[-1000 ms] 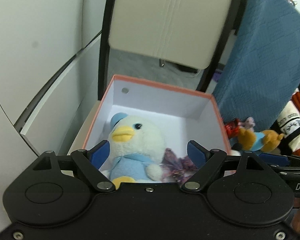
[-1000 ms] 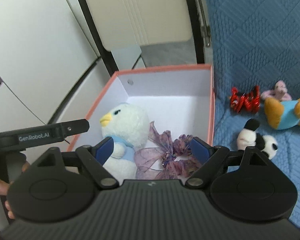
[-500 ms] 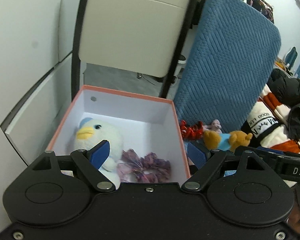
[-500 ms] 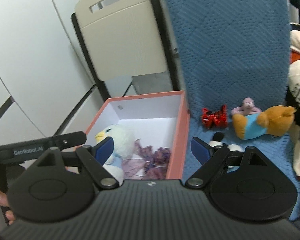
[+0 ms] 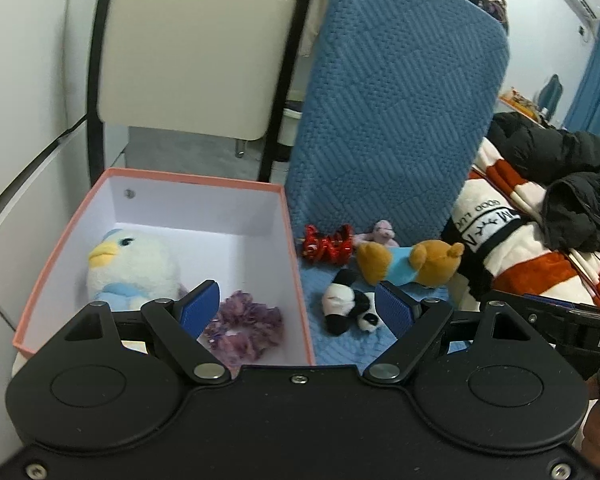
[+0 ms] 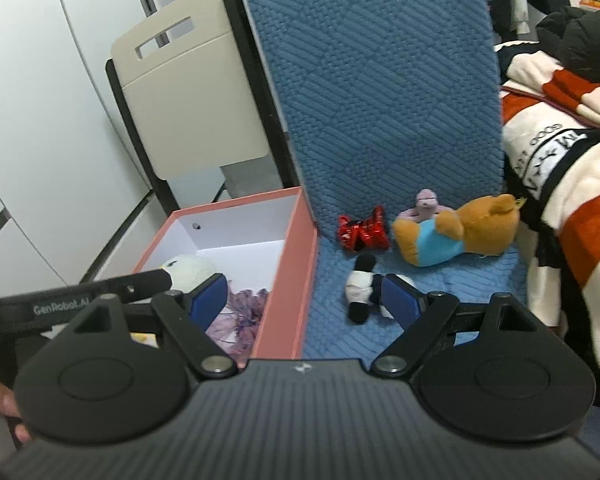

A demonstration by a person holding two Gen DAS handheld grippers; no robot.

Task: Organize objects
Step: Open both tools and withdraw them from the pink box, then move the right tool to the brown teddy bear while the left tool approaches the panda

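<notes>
Grippers both released, empty: left gripper (image 5: 298, 308), right gripper (image 6: 306, 298). Pink box (image 5: 300, 280) just ahead holds penguin plush (image 5: 134, 266) and purple scrunchie (image 5: 246, 326). Beside box on blue cushion (image 6: 440, 276): panda plush (image 6: 360, 292), then bear plush (image 6: 456, 236), red bow (image 6: 362, 234), pink toy (image 6: 426, 204) at backrest.

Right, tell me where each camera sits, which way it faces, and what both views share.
Left wrist: rides on the left gripper, looking forward and down at the pink box; its open fingers show.
Right wrist: rides on the right gripper, facing the blue chair; its open fingers show.
Shared: box, penguin plush, panda plush.
</notes>
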